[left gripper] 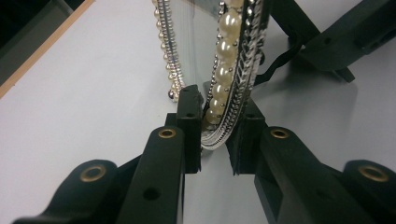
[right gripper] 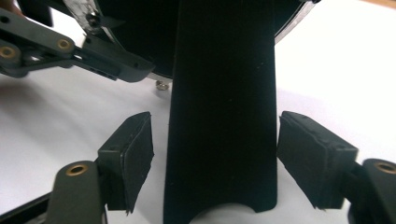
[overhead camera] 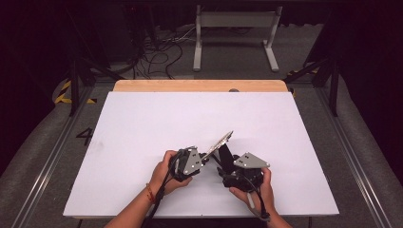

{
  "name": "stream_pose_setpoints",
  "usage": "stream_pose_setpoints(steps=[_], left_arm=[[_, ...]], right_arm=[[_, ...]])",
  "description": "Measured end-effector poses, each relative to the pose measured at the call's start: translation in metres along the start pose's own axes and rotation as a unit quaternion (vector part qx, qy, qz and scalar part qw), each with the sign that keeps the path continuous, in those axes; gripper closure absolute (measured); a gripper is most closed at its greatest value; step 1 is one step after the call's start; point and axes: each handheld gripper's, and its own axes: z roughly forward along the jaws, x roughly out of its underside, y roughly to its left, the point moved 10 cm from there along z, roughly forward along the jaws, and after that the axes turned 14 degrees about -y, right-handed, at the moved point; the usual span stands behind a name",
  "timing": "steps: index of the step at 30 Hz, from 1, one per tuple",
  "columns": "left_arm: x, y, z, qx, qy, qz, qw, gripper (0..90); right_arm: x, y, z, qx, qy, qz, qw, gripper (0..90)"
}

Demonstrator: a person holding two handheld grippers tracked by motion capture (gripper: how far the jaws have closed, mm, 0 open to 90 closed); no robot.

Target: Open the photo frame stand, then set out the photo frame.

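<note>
Pearl-rimmed picture frame (left gripper: 229, 70) pinched at edge by my left gripper (left gripper: 217, 135); right gripper (right gripper: 215, 158) jaws wide, straddling black easel stand (right gripper: 222, 116) untouched. Step: propping frame. Next: close on stand, swing out.

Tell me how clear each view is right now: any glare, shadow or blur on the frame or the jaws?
High view: white table evenly lit, surroundings dark, frame small and soft. Left gripper view: left gripper clamps the frame's pearl edge, pearls fairly sharp with small glints, near jaws blurred. Right gripper view: black stand sits dark and featureless between the right gripper pads, with soft shadows on the table.
</note>
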Motion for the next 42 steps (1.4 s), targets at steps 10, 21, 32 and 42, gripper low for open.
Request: stream_pose_setpoints(steps=[10, 21, 32, 42], left_arm=[[0.000, 0.000, 0.000, 0.002, -0.001, 0.001, 1.0000, 78.3], [0.000, -0.001, -0.001, -0.005, 0.005, 0.010, 0.9999, 79.0], [-0.001, -0.006, -0.004, -0.007, 0.009, 0.021, 0.9997, 78.7], [-0.003, -0.013, -0.006, 0.007, 0.011, 0.018, 0.9998, 76.1]], right_arm=[[0.002, -0.007, 0.000, -0.001, 0.000, 0.008, 1.0000, 29.0], [0.003, -0.008, -0.001, -0.005, 0.003, 0.012, 0.9999, 29.8], [0.004, -0.010, -0.002, -0.006, 0.007, 0.010, 0.9999, 30.2], [0.005, -0.013, -0.007, 0.002, 0.010, 0.008, 0.9999, 30.9]])
